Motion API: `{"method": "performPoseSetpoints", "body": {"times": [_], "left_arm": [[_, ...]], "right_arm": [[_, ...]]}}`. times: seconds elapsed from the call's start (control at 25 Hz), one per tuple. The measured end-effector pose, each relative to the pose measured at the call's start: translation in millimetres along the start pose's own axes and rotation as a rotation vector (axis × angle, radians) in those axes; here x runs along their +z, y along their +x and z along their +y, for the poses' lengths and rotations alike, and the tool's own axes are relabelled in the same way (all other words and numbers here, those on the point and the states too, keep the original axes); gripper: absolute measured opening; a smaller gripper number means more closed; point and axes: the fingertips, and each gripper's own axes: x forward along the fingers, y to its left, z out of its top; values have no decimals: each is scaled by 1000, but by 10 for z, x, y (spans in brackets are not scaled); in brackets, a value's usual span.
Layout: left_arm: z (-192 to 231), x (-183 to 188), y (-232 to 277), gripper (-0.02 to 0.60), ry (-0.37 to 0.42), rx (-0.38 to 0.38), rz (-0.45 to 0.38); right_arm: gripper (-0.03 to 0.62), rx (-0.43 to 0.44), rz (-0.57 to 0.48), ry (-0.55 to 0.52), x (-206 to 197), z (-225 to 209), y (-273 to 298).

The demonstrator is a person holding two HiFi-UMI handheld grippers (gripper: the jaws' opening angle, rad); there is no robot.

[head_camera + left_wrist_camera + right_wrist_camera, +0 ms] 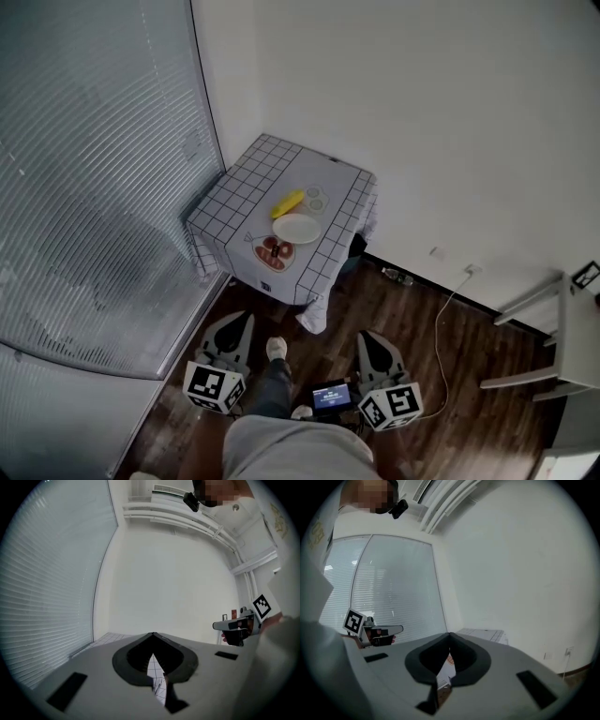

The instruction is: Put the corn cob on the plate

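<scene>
while the person stands on the dark wood floor short of the small corner table, which wears a grid-pattern cloth, both tools are held low and level, pointing toward it and well apart from it. the left gripper and the right gripper each have jaws fully closed, tips meeting, nothing between them. on the cloth the white plate sits near the middle, and the yellow corn cob lies just beside its far rim, not on it.
</scene>
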Motion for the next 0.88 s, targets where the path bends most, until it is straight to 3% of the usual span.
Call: {"method": "performPoseSetpoints", "body": {"times": [0.36, 0.64, 0.88], "left_arm": [[586, -113, 887, 8, -40, -23, -8], [1319, 54, 1756, 8, -10, -21, 0], [1941, -11, 2309, 8, 15, -21, 38]], "right_arm": [[6, -21, 37, -46, 14, -306, 897], [6, 13, -2, -30, 276, -573, 1916], [6, -27, 30, -18, 276, -813, 2746]]}}
